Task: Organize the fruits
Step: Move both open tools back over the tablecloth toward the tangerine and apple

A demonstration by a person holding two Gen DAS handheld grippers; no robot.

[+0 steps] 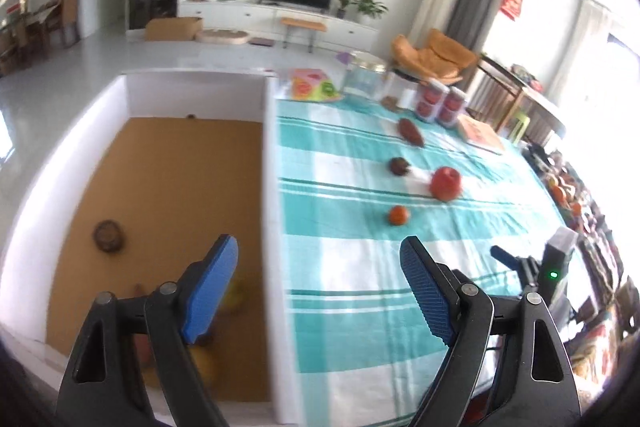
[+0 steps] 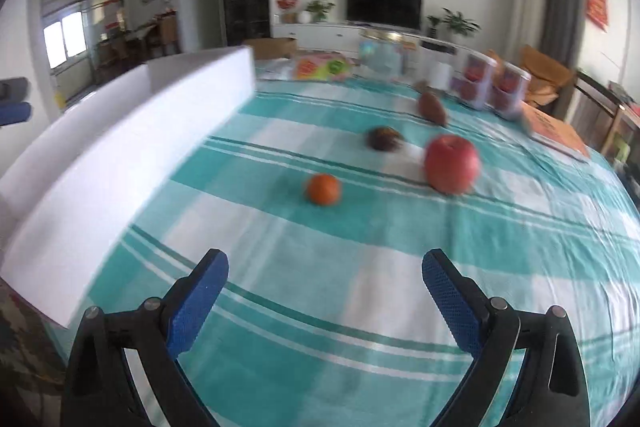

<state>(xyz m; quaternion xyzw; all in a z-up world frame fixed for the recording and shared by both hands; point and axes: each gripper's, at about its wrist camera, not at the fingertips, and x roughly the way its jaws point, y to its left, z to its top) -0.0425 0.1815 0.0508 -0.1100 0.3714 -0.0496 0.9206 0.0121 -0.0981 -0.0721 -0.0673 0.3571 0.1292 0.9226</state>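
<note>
Both grippers (image 1: 320, 259) (image 2: 324, 275) wide open, empty; round glossy apple (image 2: 452, 163) on striped cloth (image 2: 360, 247).

A teal-and-white checked cloth tablecloth (image 2: 360, 247) is lying matt and slightly wrinkled. The white foam-like box (image 1: 276, 187) is showing a matt brown cardboard floor (image 1: 180, 187). The smooth red apple (image 2: 452, 163) is shining faintly; textured blue gripper pads (image 2: 448, 299) are looking rubbery.

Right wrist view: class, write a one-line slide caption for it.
Open right gripper hovers over the checked cloth, facing an orange and apple, white box alongside.
</note>
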